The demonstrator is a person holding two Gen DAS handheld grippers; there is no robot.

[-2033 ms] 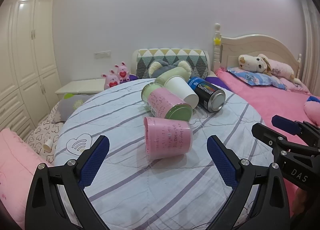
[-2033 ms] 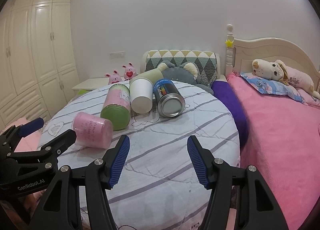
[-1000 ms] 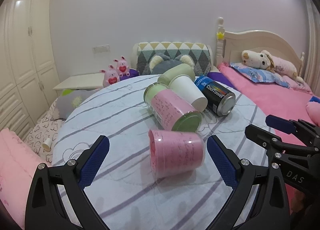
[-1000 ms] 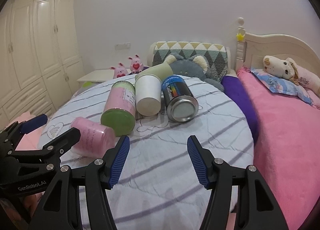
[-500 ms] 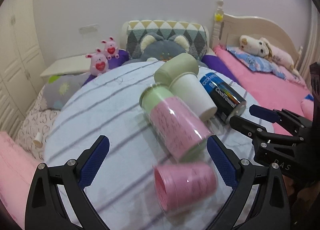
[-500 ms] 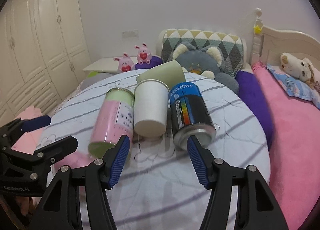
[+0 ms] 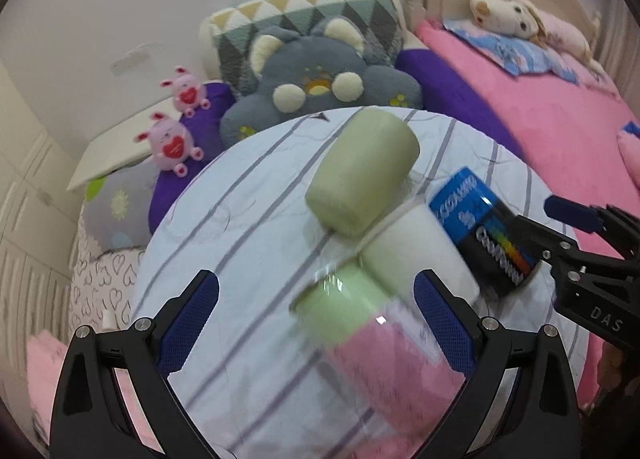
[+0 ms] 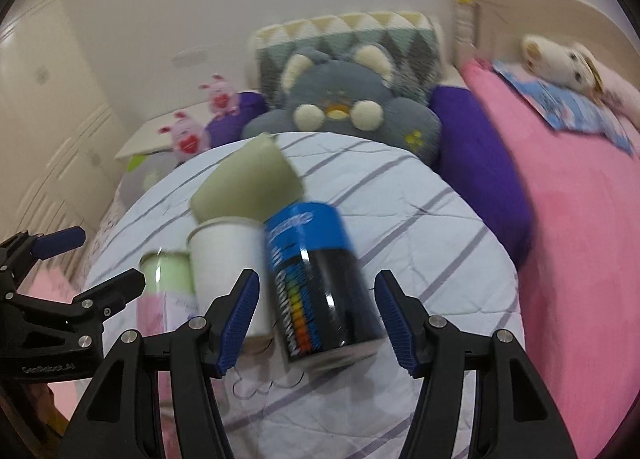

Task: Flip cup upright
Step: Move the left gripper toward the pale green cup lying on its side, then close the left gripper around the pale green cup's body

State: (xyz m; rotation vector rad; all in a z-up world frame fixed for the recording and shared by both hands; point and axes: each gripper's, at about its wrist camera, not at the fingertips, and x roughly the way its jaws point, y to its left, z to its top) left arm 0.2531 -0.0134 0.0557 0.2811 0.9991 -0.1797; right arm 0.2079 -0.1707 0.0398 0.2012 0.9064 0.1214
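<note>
Several containers lie on their sides on a round table with a striped cloth [image 7: 248,219]. A pale green cup [image 7: 362,169] lies farthest back; it also shows in the right wrist view [image 8: 248,183]. A white paper cup [image 7: 416,255] lies in front of it, also seen from the right wrist [image 8: 226,259]. A pink and green jar [image 7: 372,335] lies between the fingers of my open left gripper [image 7: 316,323]. A blue and black can [image 8: 320,279] lies between the fingers of my open right gripper [image 8: 318,319]. Both grippers are empty.
A grey plush cushion [image 7: 316,87] and a patterned pillow [image 7: 304,11] sit behind the table. A pink bed [image 8: 580,219] with a plush dog [image 8: 560,59] is to the right. Two pink plush toys [image 7: 176,131] and white wardrobes [image 8: 48,119] are to the left.
Both grippers have moved forward and down over the table toward the containers. The small pink cup has dropped out of both views. The can now lies between the right fingers.
</note>
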